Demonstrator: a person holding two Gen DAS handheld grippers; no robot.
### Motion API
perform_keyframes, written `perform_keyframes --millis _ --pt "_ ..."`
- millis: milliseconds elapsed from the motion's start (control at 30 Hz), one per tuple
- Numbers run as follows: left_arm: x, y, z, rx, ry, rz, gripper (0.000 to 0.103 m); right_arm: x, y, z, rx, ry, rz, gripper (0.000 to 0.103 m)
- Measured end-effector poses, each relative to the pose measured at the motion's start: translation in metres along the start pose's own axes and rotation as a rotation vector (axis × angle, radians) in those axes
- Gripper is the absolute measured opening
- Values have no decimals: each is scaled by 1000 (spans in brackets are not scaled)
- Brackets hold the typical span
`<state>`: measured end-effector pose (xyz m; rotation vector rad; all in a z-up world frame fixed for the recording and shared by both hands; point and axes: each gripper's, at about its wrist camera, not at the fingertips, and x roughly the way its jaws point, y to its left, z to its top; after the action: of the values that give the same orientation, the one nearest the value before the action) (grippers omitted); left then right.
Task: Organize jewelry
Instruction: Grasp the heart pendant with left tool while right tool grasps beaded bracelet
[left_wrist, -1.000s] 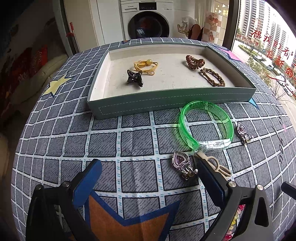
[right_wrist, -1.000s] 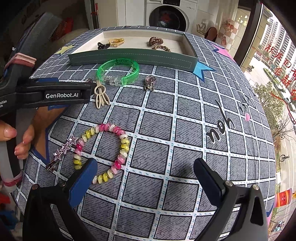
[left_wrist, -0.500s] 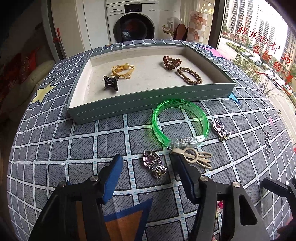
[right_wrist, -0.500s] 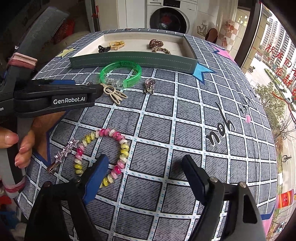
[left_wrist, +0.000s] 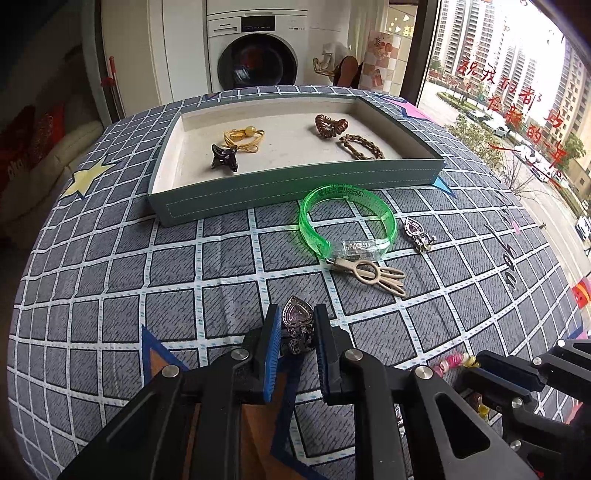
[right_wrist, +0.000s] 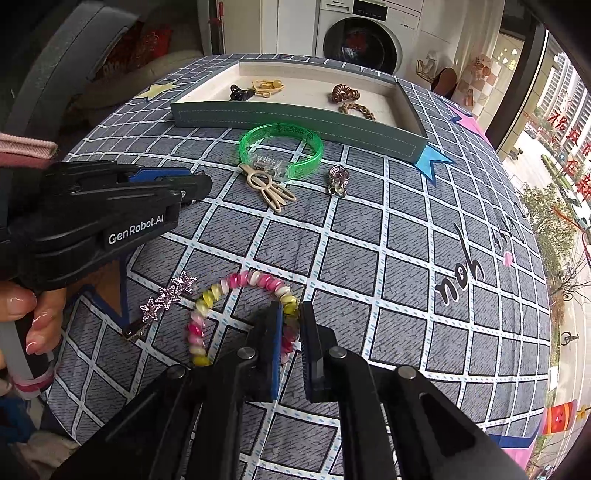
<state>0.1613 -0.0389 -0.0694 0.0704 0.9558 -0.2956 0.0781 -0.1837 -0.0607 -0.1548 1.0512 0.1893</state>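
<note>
Two grippers work over a round table covered in a grey checked cloth (left_wrist: 110, 266) printed with white grid lines, coloured stars and black lettering. Behind it stands a white front-loading washing machine (left_wrist: 258, 55), and a large window (left_wrist: 517, 92) with red characters looks onto tower blocks.

Both sets of jaws have just been closing. The left gripper (left_wrist: 297, 328) is clamped on a silver heart pendant (left_wrist: 297, 317) with a purple stone. The right gripper (right_wrist: 290, 328) pinches a pink-and-yellow spiral bracelet (right_wrist: 236, 284), beside a star hair clip (right_wrist: 166, 295).

Near the tray lie a green bangle (left_wrist: 347, 221), a beige hair clip (left_wrist: 369, 275) and another pendant (left_wrist: 417, 234). The grey-green tray (left_wrist: 295, 188) holds four pieces: a black clip, a yellow hair tie, a brown scrunchie and a braided band.
</note>
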Motion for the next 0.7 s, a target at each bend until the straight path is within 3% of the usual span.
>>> perform_keyframes --millis 267,700 --pt "-23 16 -16 -55 -35 -14 30 -13 -39 -13 138 -32 80 9" --pt "-46 13 -14 -53 -91 -20 30 -29 -73 -14 234 -63 97 9"
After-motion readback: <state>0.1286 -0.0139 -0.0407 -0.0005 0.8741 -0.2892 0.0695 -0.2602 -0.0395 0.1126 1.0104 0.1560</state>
